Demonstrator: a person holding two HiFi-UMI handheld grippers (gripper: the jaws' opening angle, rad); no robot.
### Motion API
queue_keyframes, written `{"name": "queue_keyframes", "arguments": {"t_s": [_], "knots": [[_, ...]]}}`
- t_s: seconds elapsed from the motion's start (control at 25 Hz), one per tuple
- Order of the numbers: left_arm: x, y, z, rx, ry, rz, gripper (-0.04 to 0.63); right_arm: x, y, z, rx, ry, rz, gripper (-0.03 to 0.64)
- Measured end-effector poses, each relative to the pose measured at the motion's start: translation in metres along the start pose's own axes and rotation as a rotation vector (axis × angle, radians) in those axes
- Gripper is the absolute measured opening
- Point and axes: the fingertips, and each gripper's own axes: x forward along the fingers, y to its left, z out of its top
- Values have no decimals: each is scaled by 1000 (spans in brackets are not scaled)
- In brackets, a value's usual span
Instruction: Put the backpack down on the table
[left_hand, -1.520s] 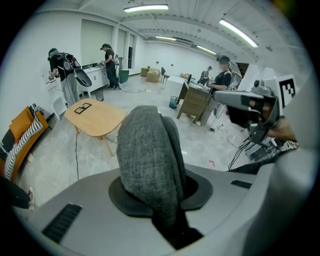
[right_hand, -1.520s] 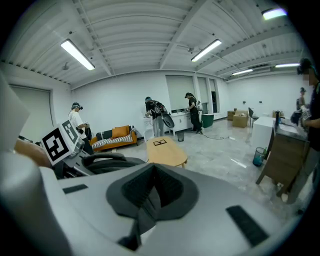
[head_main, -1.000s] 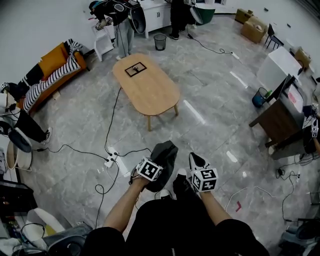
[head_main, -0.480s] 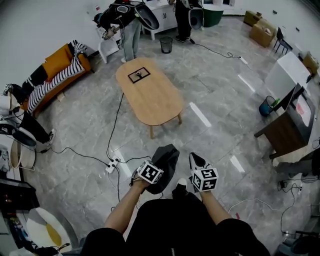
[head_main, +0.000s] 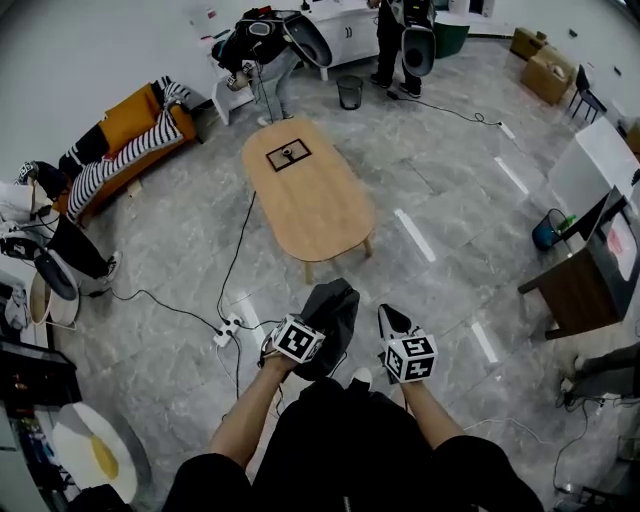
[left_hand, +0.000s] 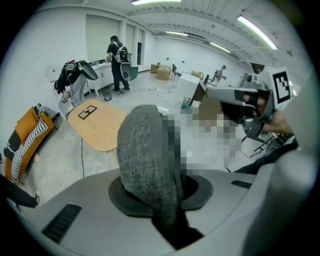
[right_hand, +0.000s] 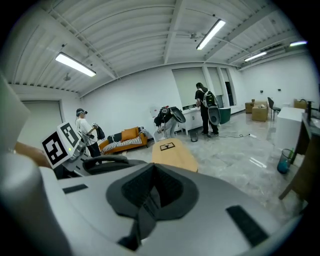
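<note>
A dark grey backpack (head_main: 331, 311) hangs in front of me above the floor, short of the table's near end. My left gripper (head_main: 320, 332) is shut on its grey knitted fabric (left_hand: 148, 159), which fills the gap between the pads and bulges up past them. My right gripper (head_main: 389, 319) is beside the backpack on its right, jaws together and nothing seen between them (right_hand: 148, 196). The oval wooden table (head_main: 312, 205) stands ahead with a black square marker (head_main: 288, 155) at its far end. It also shows in the left gripper view (left_hand: 95, 131) and in the right gripper view (right_hand: 176, 154).
Cables and a power strip (head_main: 228, 328) lie on the floor left of my path. An orange sofa (head_main: 128, 122) stands far left, a waste bin (head_main: 350, 92) beyond the table, a dark desk (head_main: 583, 272) at the right. People (head_main: 270, 48) stand by the back wall.
The table has drawn nearer in the head view as I walk toward it. Both grippers keep their pose, the left still holding the backpack.
</note>
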Motion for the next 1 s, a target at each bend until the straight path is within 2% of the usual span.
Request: {"name": "queue_keyframes", "arguments": {"t_s": [0.4,0.72,1.0], "knots": [[-2,22,36,-72,-44,20,94,18,-18,12,22,8,-2,11],[25,51,57,-54,-17,-22,94,60,-28,23,26,39,-18,11],[42,89,78,-39,-21,-53,94,109,-29,54,0,42,-40,11]]}}
